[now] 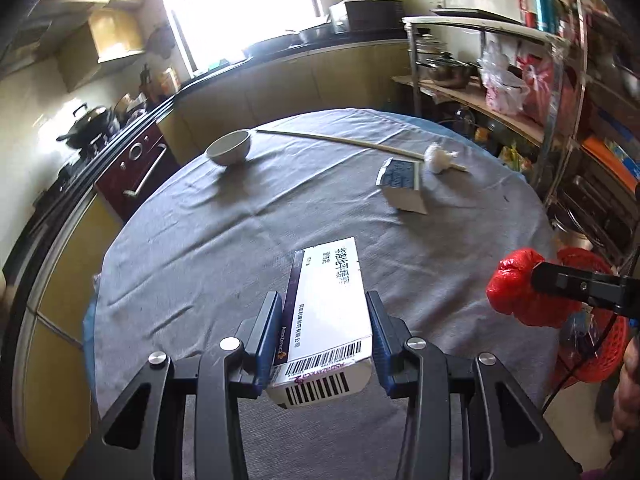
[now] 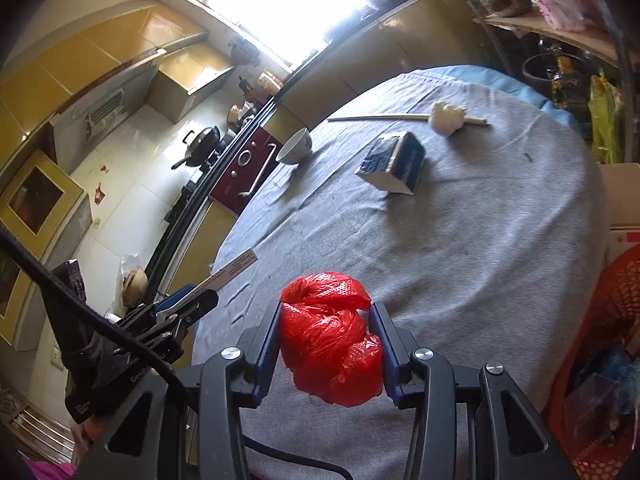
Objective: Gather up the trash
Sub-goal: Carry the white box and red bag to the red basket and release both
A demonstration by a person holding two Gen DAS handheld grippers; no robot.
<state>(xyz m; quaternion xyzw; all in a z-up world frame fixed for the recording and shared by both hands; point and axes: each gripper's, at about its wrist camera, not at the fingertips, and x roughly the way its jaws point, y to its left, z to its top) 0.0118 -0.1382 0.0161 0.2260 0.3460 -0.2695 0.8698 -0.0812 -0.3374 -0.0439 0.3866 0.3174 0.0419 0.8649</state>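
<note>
My left gripper (image 1: pixel 325 312) is shut on a white and purple medicine box (image 1: pixel 326 304), held above the grey-clothed round table (image 1: pixel 224 240). My right gripper (image 2: pixel 326 320) is shut on a crumpled red plastic bag (image 2: pixel 330 336). The same red bag (image 1: pixel 514 290) shows at the right in the left wrist view, beside the red mesh basket (image 1: pixel 596 352). On the table lie a blue and white carton (image 1: pixel 402 186), a white paper wad (image 1: pixel 438 158) on a thin stick (image 1: pixel 340 142), and a white bowl (image 1: pixel 229 147). The left gripper with its box (image 2: pixel 230 272) shows low left in the right wrist view.
The red mesh basket (image 2: pixel 612 332) stands off the table's right edge with some trash inside. A metal shelf rack (image 1: pixel 520 92) with pots and bags rises behind it. A counter with a wok (image 1: pixel 86 126) and a dark red oven (image 1: pixel 136 168) runs along the left.
</note>
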